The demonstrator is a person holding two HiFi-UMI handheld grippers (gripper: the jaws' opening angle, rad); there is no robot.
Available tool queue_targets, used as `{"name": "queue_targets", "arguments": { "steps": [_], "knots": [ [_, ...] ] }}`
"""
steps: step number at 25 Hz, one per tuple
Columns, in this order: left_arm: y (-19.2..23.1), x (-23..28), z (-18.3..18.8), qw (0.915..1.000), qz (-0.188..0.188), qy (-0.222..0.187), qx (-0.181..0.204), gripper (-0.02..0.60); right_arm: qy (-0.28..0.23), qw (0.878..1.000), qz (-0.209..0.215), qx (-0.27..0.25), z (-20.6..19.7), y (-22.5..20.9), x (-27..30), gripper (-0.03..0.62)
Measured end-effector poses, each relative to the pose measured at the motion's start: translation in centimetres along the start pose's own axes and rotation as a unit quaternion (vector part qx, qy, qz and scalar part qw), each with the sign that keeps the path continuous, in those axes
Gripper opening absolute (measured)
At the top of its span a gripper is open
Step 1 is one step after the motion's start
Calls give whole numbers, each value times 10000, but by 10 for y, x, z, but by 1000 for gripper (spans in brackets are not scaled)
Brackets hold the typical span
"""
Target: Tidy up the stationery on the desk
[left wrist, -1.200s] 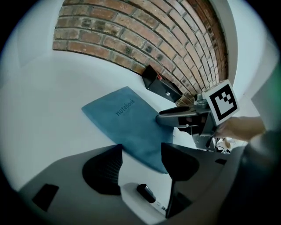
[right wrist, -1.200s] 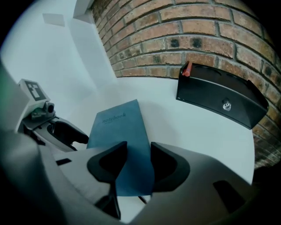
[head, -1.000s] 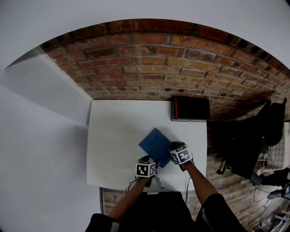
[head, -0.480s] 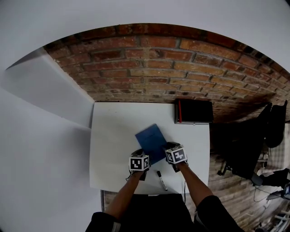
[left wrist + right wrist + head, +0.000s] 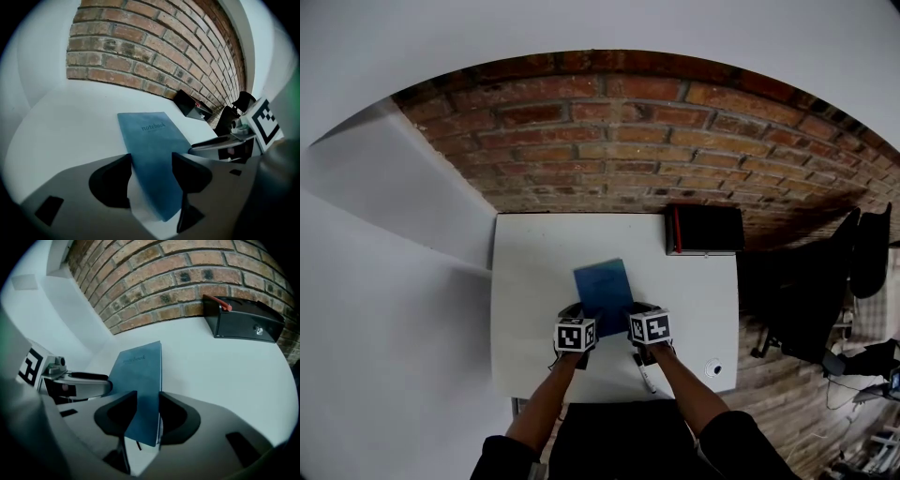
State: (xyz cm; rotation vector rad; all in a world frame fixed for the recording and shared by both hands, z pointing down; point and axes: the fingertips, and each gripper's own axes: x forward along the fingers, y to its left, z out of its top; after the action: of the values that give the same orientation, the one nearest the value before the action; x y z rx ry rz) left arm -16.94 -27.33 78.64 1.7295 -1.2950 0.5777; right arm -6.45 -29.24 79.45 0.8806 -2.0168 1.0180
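A blue notebook [image 5: 602,286] is over the middle of the white desk [image 5: 525,281], its near end raised and tilted. My right gripper [image 5: 639,309] is shut on the notebook's near right edge, which stands edge-on between its jaws [image 5: 147,416]. My left gripper [image 5: 574,311] is at the near left corner. In the left gripper view the blue cover [image 5: 150,136] fills the gap of its jaws [image 5: 151,178], which stand apart. A marker pen [image 5: 645,378] lies on the desk under my right forearm.
A black box [image 5: 705,230] with a red edge stands at the desk's far right corner, against the brick wall. A small round object [image 5: 713,369] lies near the front right corner. Dark chairs and gear stand right of the desk.
Both grippers moved left and the notebook turned straighter with them. My left gripper left the marker's side and came up to the notebook's near left corner. The marker stayed on the desk.
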Motion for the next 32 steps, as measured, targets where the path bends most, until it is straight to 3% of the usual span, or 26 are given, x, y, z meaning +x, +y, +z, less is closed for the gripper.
{"name": "queue_targets", "arguments": {
  "steps": [13, 20, 32],
  "knots": [
    [40, -25, -13, 9994, -50, -31, 334, 265, 14, 9996, -206, 182, -28, 50, 9, 127],
    [56, -42, -27, 9990, -46, 14, 444, 256, 75, 9997, -93, 211, -56, 83, 10, 124],
    [60, -62, -57, 9985, -25, 90, 541, 249, 189, 9996, -9, 186, -76, 96, 7, 114]
  ]
}}
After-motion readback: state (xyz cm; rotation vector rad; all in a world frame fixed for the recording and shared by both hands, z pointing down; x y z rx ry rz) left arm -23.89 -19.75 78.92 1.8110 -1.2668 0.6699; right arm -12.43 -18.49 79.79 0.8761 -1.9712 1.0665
